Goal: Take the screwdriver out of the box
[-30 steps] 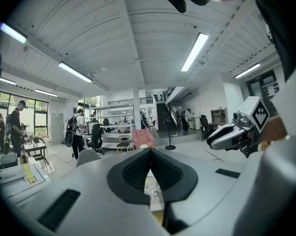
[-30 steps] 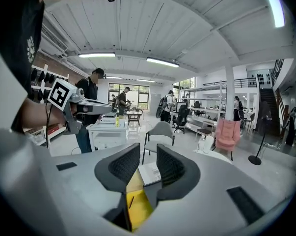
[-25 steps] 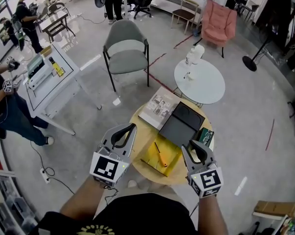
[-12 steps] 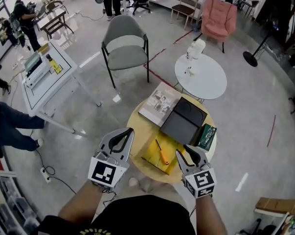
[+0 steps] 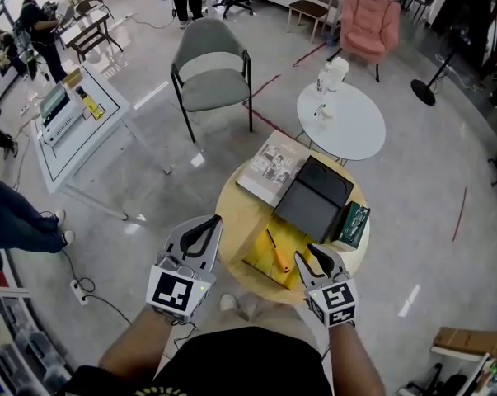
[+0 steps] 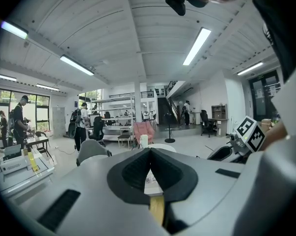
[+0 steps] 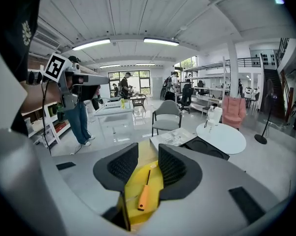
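A screwdriver (image 5: 275,252) with an orange handle and a dark shaft lies in a shallow yellow box (image 5: 260,260) on the near side of a round wooden table (image 5: 240,213). My right gripper (image 5: 312,253) hovers at the box's right edge, just above it. Its jaws are opening and nothing is between the pads. In the right gripper view the screwdriver (image 7: 144,193) and the yellow box (image 7: 134,183) show through the gap of the right gripper (image 7: 148,155). My left gripper (image 5: 215,220) hangs off the table's left edge, shut and empty, its tips together in its own view (image 6: 149,154).
On the table behind the box lie a black case (image 5: 314,198), a book (image 5: 273,168) and a green packet (image 5: 353,223). Beyond stand a white round table (image 5: 340,122), a grey chair (image 5: 208,73) and a white desk (image 5: 75,118). People stand at the far left.
Both grippers have sunk. The right one came down and leftward to the yellow box's edge, and its jaws stand a little wider. The screwdriver has not moved.
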A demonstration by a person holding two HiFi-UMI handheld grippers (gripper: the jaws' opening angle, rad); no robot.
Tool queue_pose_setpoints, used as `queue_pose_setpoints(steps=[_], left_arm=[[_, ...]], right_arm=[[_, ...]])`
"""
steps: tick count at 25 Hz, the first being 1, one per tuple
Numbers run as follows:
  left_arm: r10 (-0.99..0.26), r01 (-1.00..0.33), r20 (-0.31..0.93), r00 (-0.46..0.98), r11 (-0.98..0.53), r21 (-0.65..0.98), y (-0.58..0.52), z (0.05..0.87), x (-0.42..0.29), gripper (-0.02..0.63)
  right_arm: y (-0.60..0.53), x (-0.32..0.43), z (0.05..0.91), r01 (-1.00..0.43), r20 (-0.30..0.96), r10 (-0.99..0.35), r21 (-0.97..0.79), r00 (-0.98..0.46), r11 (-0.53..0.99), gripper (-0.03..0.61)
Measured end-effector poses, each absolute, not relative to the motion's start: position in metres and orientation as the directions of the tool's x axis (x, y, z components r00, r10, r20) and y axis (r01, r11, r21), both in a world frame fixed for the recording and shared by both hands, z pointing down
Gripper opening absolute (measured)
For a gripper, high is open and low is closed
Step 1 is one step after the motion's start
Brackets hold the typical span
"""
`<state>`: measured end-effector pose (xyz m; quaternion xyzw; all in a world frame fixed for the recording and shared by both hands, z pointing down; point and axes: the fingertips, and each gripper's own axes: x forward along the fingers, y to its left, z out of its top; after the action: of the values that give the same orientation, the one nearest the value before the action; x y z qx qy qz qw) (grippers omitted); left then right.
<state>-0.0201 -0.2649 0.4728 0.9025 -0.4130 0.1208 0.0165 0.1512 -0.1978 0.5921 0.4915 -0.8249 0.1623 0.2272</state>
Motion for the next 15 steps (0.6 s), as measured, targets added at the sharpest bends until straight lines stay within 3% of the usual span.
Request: queue_pose_setpoints(steps=[15], left_arm=[[-0.735, -0.746, 0.244, 0.633, -0.663, -0.061, -0.251, 0.476, -0.027, 0.012]], right_arm=[[-0.185, 0.136, 0.683, -0.866, 0.64, -0.632, -0.109, -0.437, 0.488, 0.147]])
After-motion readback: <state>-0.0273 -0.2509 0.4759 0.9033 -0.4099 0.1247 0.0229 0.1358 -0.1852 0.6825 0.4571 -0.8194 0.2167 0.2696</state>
